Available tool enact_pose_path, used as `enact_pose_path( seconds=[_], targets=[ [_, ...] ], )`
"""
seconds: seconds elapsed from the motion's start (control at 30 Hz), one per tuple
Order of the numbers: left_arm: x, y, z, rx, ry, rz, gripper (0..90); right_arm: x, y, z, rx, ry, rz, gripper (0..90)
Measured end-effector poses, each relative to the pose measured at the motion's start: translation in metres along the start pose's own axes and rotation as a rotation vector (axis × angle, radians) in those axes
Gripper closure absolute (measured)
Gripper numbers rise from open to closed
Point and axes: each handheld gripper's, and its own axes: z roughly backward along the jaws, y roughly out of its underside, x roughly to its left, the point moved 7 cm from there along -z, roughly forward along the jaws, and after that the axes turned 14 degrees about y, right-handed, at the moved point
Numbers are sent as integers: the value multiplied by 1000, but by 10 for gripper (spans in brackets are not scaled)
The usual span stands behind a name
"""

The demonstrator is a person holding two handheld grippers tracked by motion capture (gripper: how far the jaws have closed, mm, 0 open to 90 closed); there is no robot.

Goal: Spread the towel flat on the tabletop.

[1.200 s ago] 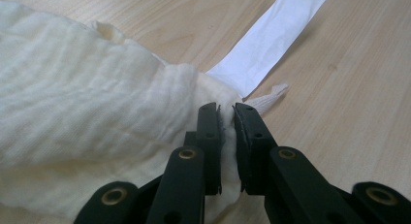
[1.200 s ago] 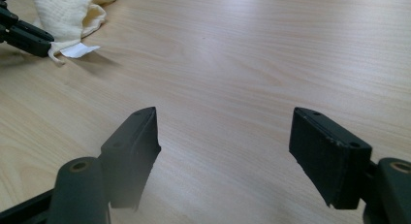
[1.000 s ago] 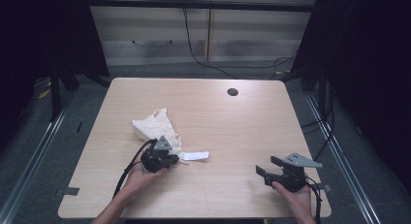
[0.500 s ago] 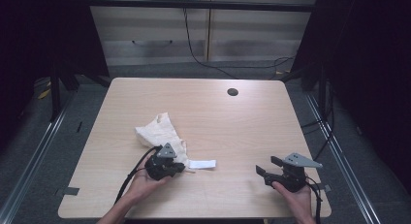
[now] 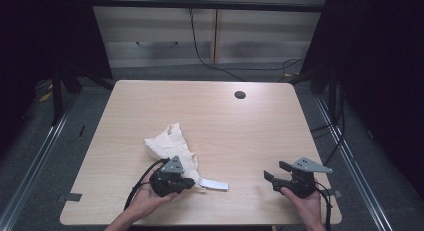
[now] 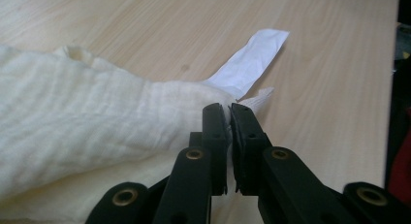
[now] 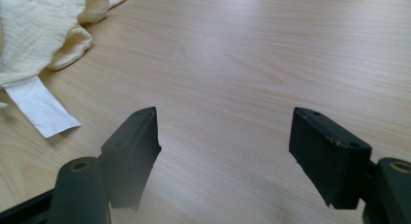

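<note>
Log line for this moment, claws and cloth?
left claw: shut on cloth edge | right claw: open, empty | tag: flat on table

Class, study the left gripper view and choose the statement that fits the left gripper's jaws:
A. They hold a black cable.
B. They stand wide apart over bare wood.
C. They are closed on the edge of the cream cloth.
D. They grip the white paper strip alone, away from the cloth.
C: in the left gripper view the left gripper has its two black jaws pressed together on the edge of the cream cloth, with the white label lying free beyond them.
</note>
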Motion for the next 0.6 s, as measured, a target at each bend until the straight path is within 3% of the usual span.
enact_pose_path(
  seconds=[0.17,0.37,0.5,0.6],
  targets=[
    [-5,-21,19,-85,-13,-24,856,1,0,1,-2,-1,2,265],
    [7,-37,51,-188,-48,-1,856,1,1,-1,6,-3,5,265],
    [10,-51,72,-249,-72,-7,856,2,0,-1,4,-7,2,265],
    [14,-63,90,-325,-108,-9,858,2,0,-1,5,-10,8,266]
  ],
)
